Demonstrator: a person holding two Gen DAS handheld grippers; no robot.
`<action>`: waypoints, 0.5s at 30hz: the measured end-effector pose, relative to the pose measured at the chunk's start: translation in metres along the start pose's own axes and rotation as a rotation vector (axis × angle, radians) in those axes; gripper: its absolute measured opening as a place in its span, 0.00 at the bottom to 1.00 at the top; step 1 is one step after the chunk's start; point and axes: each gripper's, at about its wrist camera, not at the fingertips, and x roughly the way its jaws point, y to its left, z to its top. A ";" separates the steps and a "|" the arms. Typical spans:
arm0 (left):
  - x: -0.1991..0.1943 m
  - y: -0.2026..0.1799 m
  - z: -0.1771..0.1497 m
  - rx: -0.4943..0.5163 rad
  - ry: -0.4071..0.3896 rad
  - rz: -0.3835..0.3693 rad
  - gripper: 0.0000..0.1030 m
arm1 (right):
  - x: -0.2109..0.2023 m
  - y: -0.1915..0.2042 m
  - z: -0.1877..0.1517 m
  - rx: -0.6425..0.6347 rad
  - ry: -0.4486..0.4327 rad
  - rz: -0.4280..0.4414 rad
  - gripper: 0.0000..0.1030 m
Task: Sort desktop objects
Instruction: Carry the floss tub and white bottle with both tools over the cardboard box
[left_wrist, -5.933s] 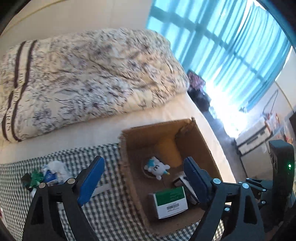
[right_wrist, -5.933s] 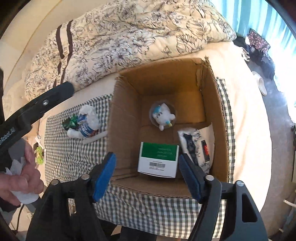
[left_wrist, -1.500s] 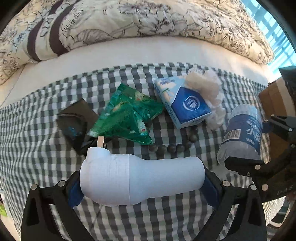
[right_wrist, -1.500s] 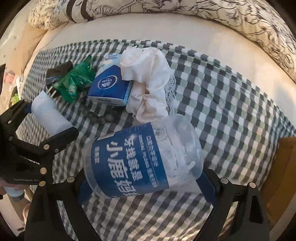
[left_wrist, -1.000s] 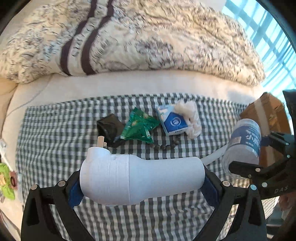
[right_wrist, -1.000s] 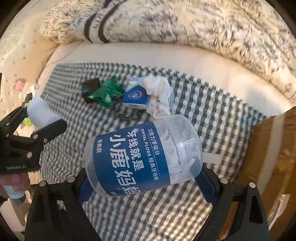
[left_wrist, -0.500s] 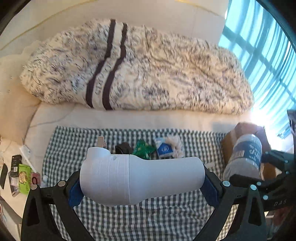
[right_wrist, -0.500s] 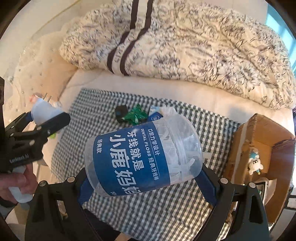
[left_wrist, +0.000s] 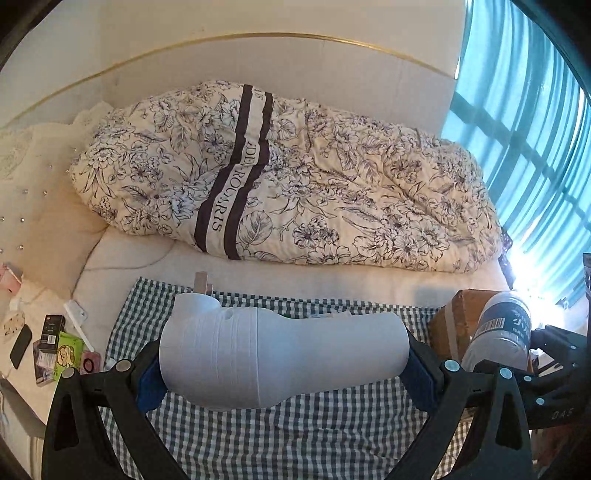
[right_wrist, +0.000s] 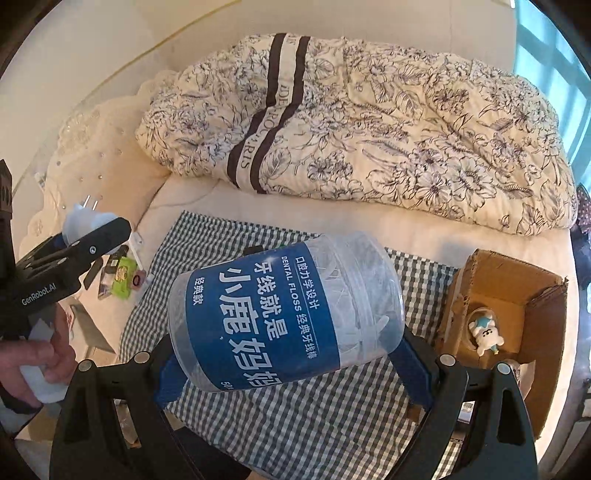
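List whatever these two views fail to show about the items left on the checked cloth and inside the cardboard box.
- Left wrist view: the white plug-in device in the left gripper blocks the middle of the checked cloth.
- Right wrist view: the dental floss jar in the right gripper covers the same patch.
- Cardboard box: only a small white toy figure shows; its near part is hidden behind the gripper finger.

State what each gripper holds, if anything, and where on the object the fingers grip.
The left gripper clamps a white plug-in device by its two ends. The right gripper clamps a dental floss jar by its base and lid ends.
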 end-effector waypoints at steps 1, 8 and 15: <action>-0.001 -0.004 0.001 0.004 -0.003 0.000 0.99 | -0.003 -0.002 0.000 0.001 -0.007 -0.001 0.90; -0.005 -0.045 0.004 0.043 -0.023 -0.020 0.99 | -0.029 -0.040 -0.007 0.033 -0.053 -0.034 0.90; 0.003 -0.096 0.005 0.100 -0.014 -0.070 0.99 | -0.050 -0.093 -0.026 0.112 -0.072 -0.095 0.90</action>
